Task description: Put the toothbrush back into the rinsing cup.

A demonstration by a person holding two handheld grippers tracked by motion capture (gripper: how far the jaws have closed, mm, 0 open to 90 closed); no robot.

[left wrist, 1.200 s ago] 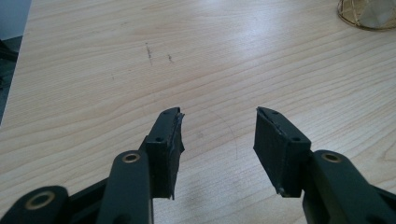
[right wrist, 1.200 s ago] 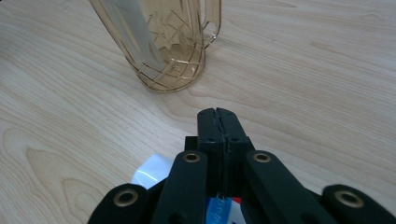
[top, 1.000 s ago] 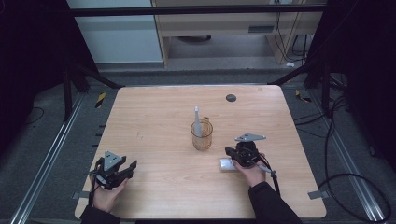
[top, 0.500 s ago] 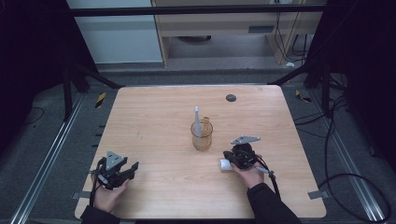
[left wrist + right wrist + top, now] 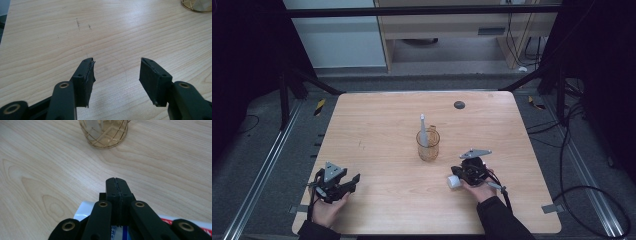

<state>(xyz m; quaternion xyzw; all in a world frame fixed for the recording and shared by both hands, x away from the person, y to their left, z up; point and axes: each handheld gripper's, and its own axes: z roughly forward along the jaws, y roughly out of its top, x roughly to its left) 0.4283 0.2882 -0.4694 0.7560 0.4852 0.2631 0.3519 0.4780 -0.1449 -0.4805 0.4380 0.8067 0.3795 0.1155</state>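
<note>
My left gripper (image 5: 353, 182) rests near the table's front left corner. In the left gripper view its jaws (image 5: 116, 65) stand open over bare wood; they have just been opening and nothing is between them. At the front right, my right gripper (image 5: 460, 174) is shut (image 5: 116, 181) with nothing visible between the pads. It hovers over a white package (image 5: 452, 182) with blue and red print (image 5: 83, 211) that lies beneath it. A gold wire cup (image 5: 428, 147) (image 5: 105, 132) stands mid-table just beyond, holding a white stick-like item (image 5: 423, 131).
A small dark disc (image 5: 459, 104) lies near the far edge of the wooden table (image 5: 377, 125). The cup's base shows at the top right of the left gripper view (image 5: 197, 5). Cables and metal rails run along the floor on both sides.
The right gripper has drifted a little toward the near edge of the table. The left hand has stayed in place.
</note>
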